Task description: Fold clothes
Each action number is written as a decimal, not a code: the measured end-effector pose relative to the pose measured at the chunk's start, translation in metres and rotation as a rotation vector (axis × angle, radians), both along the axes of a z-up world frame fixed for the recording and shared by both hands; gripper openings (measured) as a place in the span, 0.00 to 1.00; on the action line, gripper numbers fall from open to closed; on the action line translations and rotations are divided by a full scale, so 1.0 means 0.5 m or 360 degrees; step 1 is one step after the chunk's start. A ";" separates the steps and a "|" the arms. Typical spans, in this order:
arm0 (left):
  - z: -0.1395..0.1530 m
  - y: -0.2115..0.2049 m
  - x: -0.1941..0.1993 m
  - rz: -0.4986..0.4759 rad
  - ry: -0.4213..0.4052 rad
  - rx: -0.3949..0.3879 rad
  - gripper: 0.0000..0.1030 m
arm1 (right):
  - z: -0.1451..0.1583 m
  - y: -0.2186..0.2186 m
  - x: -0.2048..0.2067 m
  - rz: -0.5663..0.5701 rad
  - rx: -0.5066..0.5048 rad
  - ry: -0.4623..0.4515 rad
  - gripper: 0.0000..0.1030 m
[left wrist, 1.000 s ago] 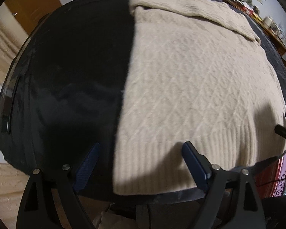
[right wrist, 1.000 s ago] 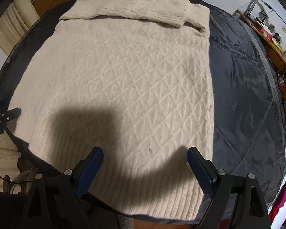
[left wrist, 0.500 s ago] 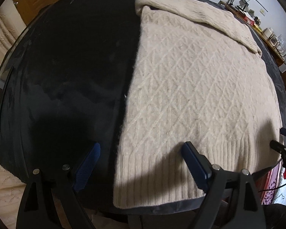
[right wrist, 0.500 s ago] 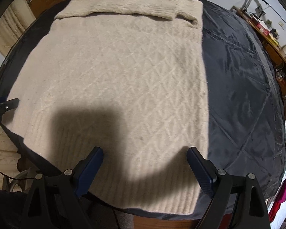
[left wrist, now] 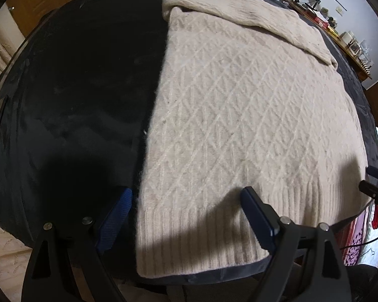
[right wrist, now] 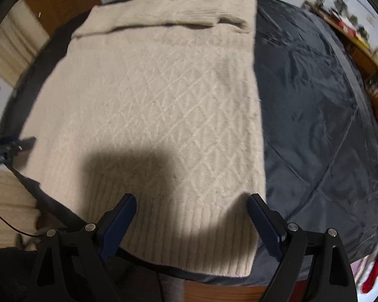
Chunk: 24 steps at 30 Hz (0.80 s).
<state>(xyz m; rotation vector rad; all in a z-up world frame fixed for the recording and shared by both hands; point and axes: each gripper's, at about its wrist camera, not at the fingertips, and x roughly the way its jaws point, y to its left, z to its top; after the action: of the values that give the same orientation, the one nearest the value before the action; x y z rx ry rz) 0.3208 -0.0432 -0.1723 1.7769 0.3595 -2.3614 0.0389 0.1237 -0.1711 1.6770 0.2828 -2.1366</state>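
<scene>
Left gripper (left wrist: 186,216) is released, jaws spread wide above the near left corner of the sweater (left wrist: 239,125), one pad over the dark cover, the other over the ribbed hem. Right gripper (right wrist: 191,222) is likewise released, straddling the hem at the near right corner. Cream cable-knit sweater lies flat on the table (right wrist: 315,100), a sleeve (right wrist: 168,10) folded across its far end. Black cover surrounds it on both sides.

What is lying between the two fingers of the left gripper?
In the left wrist view, the sweater's ribbed hem corner and a strip of dark cloth lie below the open left gripper.
</scene>
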 end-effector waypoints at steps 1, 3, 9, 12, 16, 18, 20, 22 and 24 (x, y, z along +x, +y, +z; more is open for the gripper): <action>0.000 0.000 0.002 0.0003 0.0001 0.0009 0.87 | 0.002 0.003 -0.009 -0.0028 -0.0030 -0.0010 0.89; 0.001 0.000 0.005 0.0004 0.0002 0.0025 0.87 | -0.002 0.011 -0.031 -0.0089 0.0024 -0.0004 0.89; -0.001 0.005 0.011 -0.0010 0.0010 0.0084 0.87 | -0.006 -0.001 -0.089 -0.0199 -0.0106 -0.0068 0.89; -0.005 0.008 0.013 -0.0005 0.0012 0.0089 0.87 | -0.002 -0.012 -0.112 -0.0194 -0.0202 -0.0092 0.89; -0.010 0.013 0.018 -0.0001 0.0011 0.0084 0.87 | -0.028 -0.021 -0.099 -0.0139 -0.0262 -0.0109 0.89; -0.011 0.016 0.022 -0.0005 0.0015 0.0096 0.87 | -0.044 -0.035 -0.086 -0.0097 -0.0274 -0.0105 0.89; -0.012 0.019 0.027 -0.0008 0.0022 0.0120 0.87 | -0.053 -0.059 -0.080 -0.0044 -0.0332 -0.0122 0.87; -0.014 0.017 0.032 0.0001 0.0034 0.0169 0.87 | -0.063 -0.078 -0.076 0.0005 -0.0395 -0.0156 0.84; -0.016 0.010 0.037 0.0031 0.0051 0.0233 0.87 | -0.069 -0.099 -0.074 0.0038 -0.0470 -0.0198 0.80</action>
<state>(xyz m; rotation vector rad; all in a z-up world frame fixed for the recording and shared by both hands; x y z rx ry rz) 0.3395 -0.0380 -0.1803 1.7888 0.5654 -2.4092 0.0020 0.0744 -0.2054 1.6143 -0.0476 -1.9360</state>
